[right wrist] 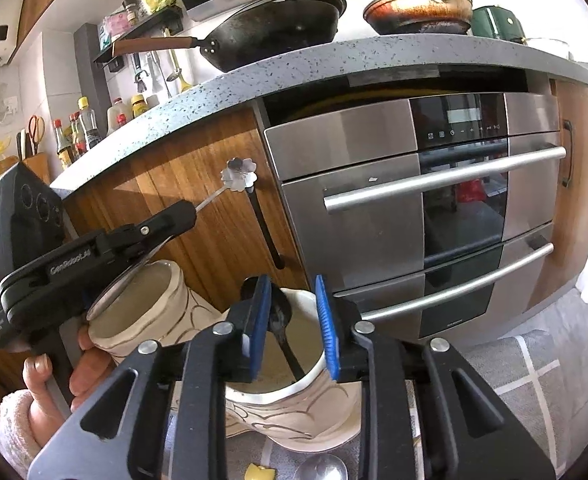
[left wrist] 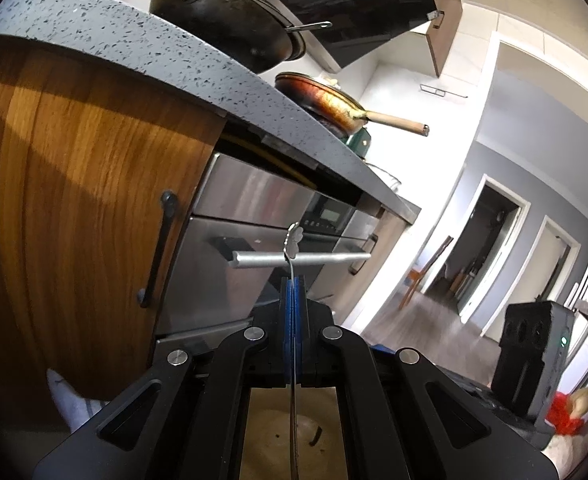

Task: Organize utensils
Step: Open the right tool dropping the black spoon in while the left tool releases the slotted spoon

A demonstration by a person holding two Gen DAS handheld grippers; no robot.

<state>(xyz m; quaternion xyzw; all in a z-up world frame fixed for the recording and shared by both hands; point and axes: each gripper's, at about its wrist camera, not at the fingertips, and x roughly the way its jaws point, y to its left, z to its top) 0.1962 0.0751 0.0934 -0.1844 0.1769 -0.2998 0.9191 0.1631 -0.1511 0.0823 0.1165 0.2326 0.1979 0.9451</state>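
My left gripper (left wrist: 294, 280) is shut on a thin silver spoon (left wrist: 292, 240) with a flower-shaped handle end, seen edge-on. In the right wrist view the left gripper (right wrist: 186, 210) holds this silver spoon (right wrist: 238, 174) slanted, its bowl over a cream ceramic holder (right wrist: 146, 308). My right gripper (right wrist: 292, 292) is open above a second cream holder (right wrist: 294, 396). A black spoon (right wrist: 284, 332) stands in that holder between the blue pads (right wrist: 325, 320), close to the left one, and neither pad presses on it.
A speckled grey counter (right wrist: 254, 76) carries a black wok (right wrist: 278, 28) and a rusty pan (right wrist: 417, 10). Below are a steel oven (right wrist: 373, 200) and a wooden cabinet door (right wrist: 214, 200). A person's hand (right wrist: 54, 368) holds the left gripper. Another silver spoon (right wrist: 319, 470) lies on the mat.
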